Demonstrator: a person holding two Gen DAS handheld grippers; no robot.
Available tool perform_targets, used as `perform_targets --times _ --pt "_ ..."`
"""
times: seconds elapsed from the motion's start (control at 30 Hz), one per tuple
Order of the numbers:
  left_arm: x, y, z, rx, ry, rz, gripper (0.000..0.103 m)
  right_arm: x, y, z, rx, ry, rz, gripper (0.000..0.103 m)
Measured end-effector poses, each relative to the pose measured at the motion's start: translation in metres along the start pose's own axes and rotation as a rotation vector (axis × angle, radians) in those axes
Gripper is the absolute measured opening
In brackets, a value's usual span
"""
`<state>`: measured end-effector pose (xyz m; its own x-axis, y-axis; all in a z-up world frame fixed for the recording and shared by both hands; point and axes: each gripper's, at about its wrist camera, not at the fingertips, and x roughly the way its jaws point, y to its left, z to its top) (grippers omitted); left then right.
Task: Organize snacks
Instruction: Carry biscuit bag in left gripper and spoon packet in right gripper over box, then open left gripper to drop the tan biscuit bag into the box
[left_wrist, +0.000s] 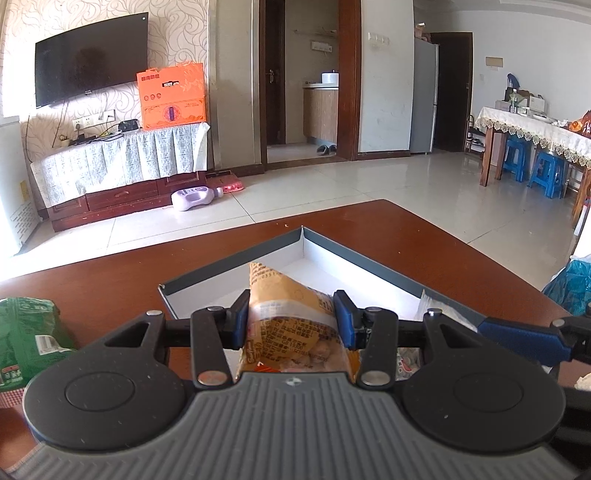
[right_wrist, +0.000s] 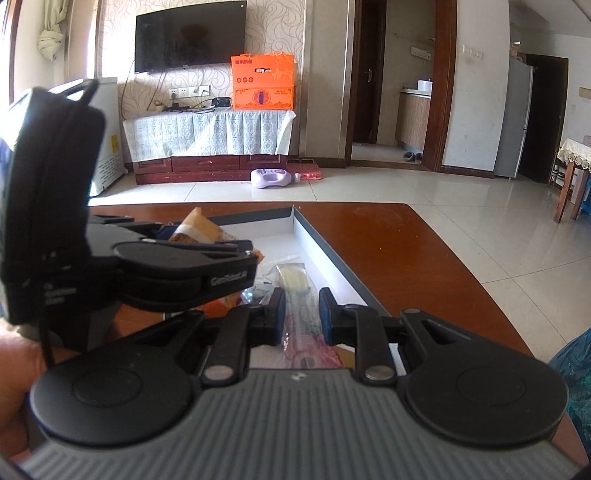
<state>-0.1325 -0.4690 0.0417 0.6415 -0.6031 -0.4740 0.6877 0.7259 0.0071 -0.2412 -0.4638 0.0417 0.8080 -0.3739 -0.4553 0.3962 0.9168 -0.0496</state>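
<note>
Your left gripper clamps an orange snack bag over the open grey box on the table; your right gripper hovers closed, empty.

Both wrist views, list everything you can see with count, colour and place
yellow snack packet: one, yellow, in left gripper above the box
box: one, grey outside, white inside, on table
clear wrapped snacks: a few, clear and pink, inside box
green packet: one, green, table's left edge
table: one, reddish brown
left gripper: black, blue pads, shut on packet
right gripper: black, blue pads, shut, empty, over box
</note>
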Motion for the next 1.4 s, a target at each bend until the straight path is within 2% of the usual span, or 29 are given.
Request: perform_targets --times 0.57,1.07,1.13,1.2,1.4 --pt "0.025 -0.003 0.000 -0.014 0.026 0.002 0.052 0.013 -0.005 0.000 -0.009 0.043 0.018 0.023" --pt "0.037 -0.012 0.002 0.024 0.052 0.002 0.055 0.030 -0.006 0.000 -0.031 0.087 0.031 0.023" --pt "0.038 -0.012 0.002 0.026 0.052 0.003 0.059 0.032 -0.005 0.001 -0.033 0.090 0.031 0.023" --pt "0.038 -0.012 0.003 0.026 0.052 0.013 0.071 0.034 -0.004 0.001 -0.034 0.096 0.033 0.023" --pt "0.033 -0.016 0.005 0.050 0.030 0.021 0.088 0.040 -0.004 0.001 -0.031 0.104 0.035 0.023"
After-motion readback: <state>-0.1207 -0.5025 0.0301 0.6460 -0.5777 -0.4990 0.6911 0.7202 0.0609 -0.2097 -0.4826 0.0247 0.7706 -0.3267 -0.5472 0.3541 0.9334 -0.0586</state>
